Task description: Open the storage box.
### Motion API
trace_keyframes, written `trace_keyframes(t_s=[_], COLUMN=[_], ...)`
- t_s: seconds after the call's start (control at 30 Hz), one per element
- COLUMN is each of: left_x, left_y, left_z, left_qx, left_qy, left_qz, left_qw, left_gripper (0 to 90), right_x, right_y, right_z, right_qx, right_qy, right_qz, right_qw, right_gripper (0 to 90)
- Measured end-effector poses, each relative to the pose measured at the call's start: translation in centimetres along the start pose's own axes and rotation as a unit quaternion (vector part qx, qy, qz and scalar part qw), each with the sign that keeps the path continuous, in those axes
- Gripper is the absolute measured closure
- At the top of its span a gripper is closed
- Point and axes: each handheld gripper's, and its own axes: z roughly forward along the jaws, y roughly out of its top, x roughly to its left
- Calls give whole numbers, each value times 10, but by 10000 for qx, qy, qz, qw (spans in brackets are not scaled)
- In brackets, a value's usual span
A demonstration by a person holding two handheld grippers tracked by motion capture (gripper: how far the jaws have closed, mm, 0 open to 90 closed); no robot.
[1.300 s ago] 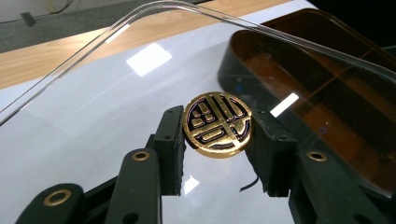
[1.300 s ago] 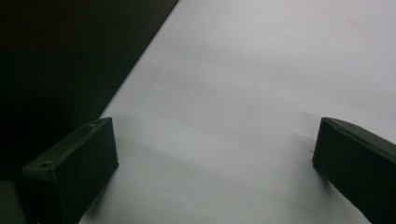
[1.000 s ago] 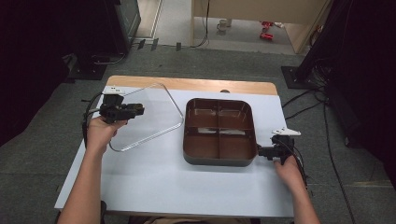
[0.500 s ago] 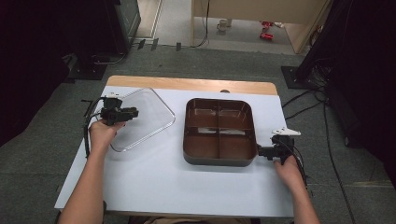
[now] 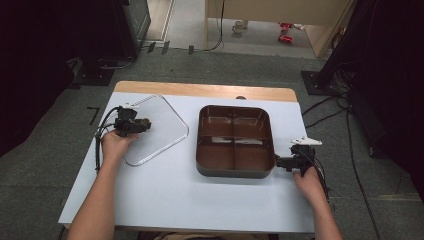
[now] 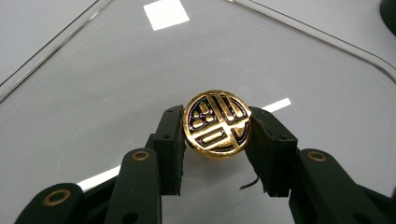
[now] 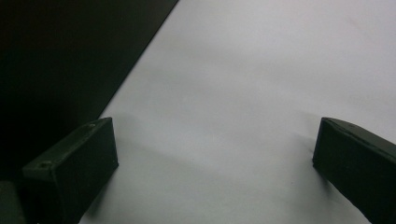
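Lid (image 5: 152, 130), clear and flat on the worktop (image 5: 165, 200), is pinched at its gold knob (image 6: 217, 124) by the left gripper (image 5: 142, 124). Tray (image 5: 235, 141) is located at 3 o'clock; right gripper (image 5: 278, 162) is spread.

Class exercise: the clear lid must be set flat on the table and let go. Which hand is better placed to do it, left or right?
Left. The left tool is shut on the clear lid's gold knob. The right tool stands open on the table beside the brown tray.
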Motion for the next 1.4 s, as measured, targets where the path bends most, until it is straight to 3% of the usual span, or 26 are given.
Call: trace_keyframes(t_s=[0.17,0.3,0.43,0.53,0.67,0.83,0.97,1.1,1.27,1.4], left_x=[1,4,2,0,-4,-10,-18,-31,-40,-49], left_y=[-1,0,3,5,7,10,12,12,12,11], left_z=[1,-3,-9,-13,-25,-40,-48,-57,-63,-69], left_qx=[-35,-142,-261,-168,-205,-371,-480,-523,-431,-550], left_qy=[-57,-196,-260,-278,-240,-431,-578,-609,-843,-963], left_qz=[-97,-338,-358,-376,-320,-409,-380,-121,-189,-133], left_qw=[9999,9991,9987,9988,9990,9975,9964,9967,9953,9937], left_gripper=[581,556,482,396,367,342,309,288,263,260], right_x=[0,0,0,0,0,0,0,0,0,0], right_y=[0,0,0,0,0,0,0,0,0,0], right_z=[0,0,0,0,0,0,0,0,0,0], right_qx=[0,1,0,0,-1,-1,-2,-3,-3,-3], right_qy=[1,-1,-1,0,1,0,-1,-2,-1,-1], right_qz=[-1,0,-1,-2,0,0,-1,-1,1,1], right_qw=[10000,10000,10000,10000,10000,10000,10000,10000,10000,10000], right_gripper=[0,0,0,0,0,0,0,0,0,0])
